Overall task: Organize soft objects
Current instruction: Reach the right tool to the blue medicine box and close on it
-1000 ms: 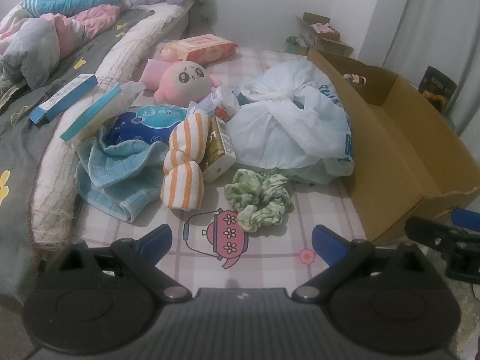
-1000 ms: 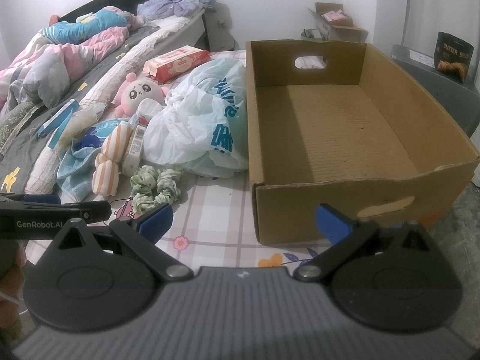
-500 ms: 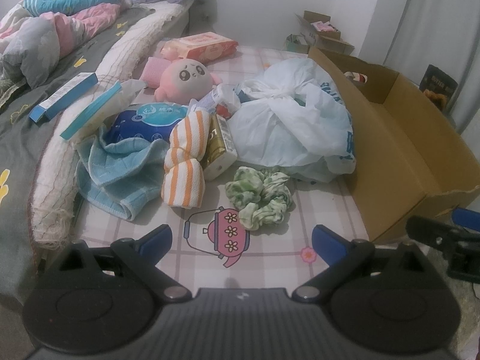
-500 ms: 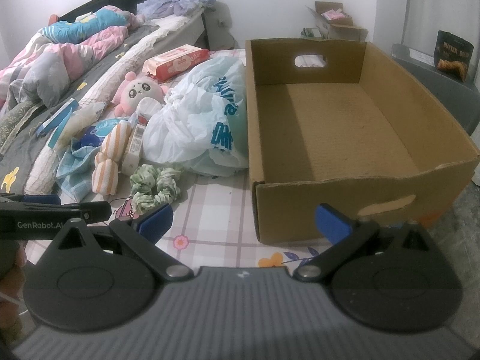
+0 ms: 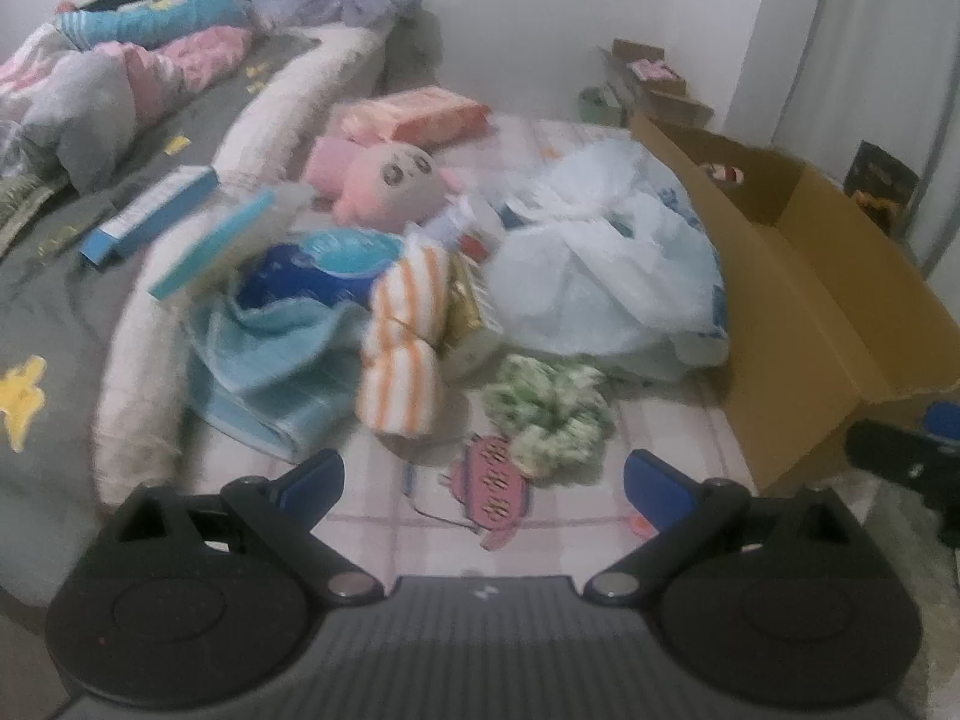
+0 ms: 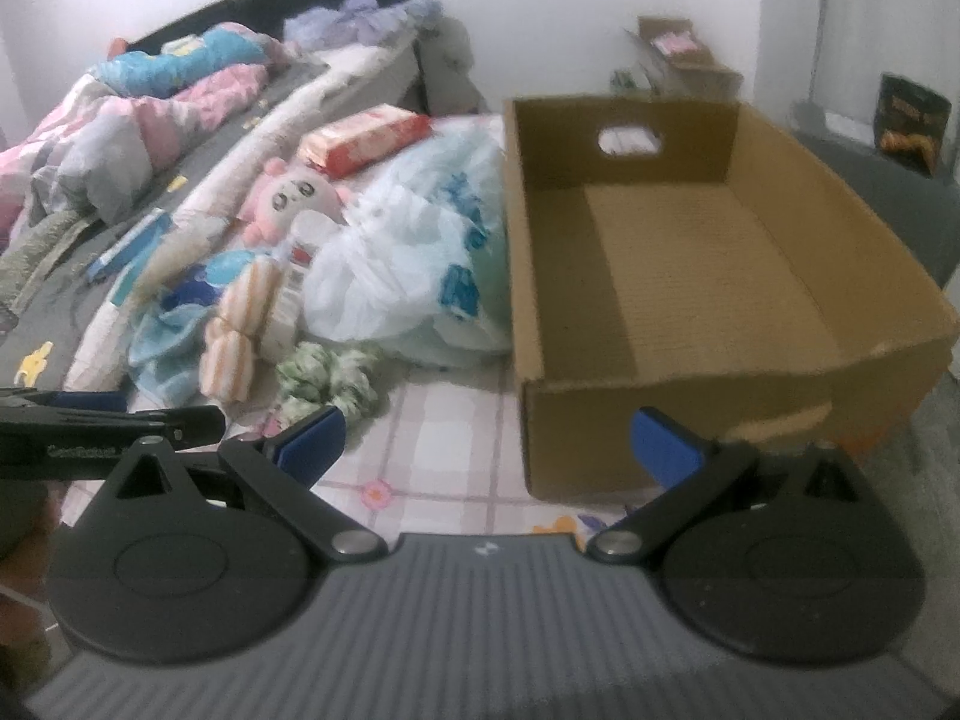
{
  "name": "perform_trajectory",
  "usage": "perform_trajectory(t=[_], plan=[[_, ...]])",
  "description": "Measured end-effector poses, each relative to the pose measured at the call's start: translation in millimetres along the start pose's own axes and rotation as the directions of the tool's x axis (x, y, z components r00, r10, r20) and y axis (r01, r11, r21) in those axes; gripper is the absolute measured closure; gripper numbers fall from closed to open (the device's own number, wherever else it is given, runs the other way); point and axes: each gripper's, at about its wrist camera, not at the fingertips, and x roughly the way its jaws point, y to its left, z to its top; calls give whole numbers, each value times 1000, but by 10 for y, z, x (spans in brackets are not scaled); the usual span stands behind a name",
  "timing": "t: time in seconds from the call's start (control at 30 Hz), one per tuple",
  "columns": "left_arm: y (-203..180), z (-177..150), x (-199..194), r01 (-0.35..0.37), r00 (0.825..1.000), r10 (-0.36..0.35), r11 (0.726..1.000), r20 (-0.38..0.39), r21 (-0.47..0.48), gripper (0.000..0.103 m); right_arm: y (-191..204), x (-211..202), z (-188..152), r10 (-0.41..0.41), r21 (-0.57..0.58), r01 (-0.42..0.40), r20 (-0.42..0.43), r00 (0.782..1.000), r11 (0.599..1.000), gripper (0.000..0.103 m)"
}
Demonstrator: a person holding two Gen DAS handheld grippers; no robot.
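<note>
The soft things lie in a heap on the checked sheet (image 5: 420, 516) of the bed: a green scrunchie (image 5: 549, 414) nearest the left tongs (image 5: 483, 480), an orange-striped cloth roll (image 5: 405, 342) at its 10 o'clock, a blue towel (image 5: 270, 348) at 9 o'clock from the roll, a pink plush doll (image 5: 384, 180) behind at 12 o'clock, and a white plastic bag (image 5: 600, 276) at the scrunchie's 1 o'clock. The cardboard box (image 6: 690, 276) stands just beside the bag, at its 3 o'clock, and looks empty. I judge that sorting has barely begun: nothing is packed yet. Both the left tongs and the right tongs (image 6: 486, 438) stand apart, holding nothing.
</note>
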Motion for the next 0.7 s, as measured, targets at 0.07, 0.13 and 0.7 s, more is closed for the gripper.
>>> perform_trajectory(t=[0.07, 0.13, 0.7], plan=[[115, 31, -50, -16, 1000, 16, 1000, 26, -7, 2, 78, -42, 42, 15, -25, -14, 27, 1000, 1000, 1], [236, 63, -100, -31, 998, 32, 999, 50, -22, 2, 179, -89, 127, 48, -53, -45, 57, 997, 998, 1], [1457, 387, -363, -176, 935, 205, 977, 290, -120, 3, 1224, 533, 1012, 410, -125, -398, 89, 908, 909, 1]])
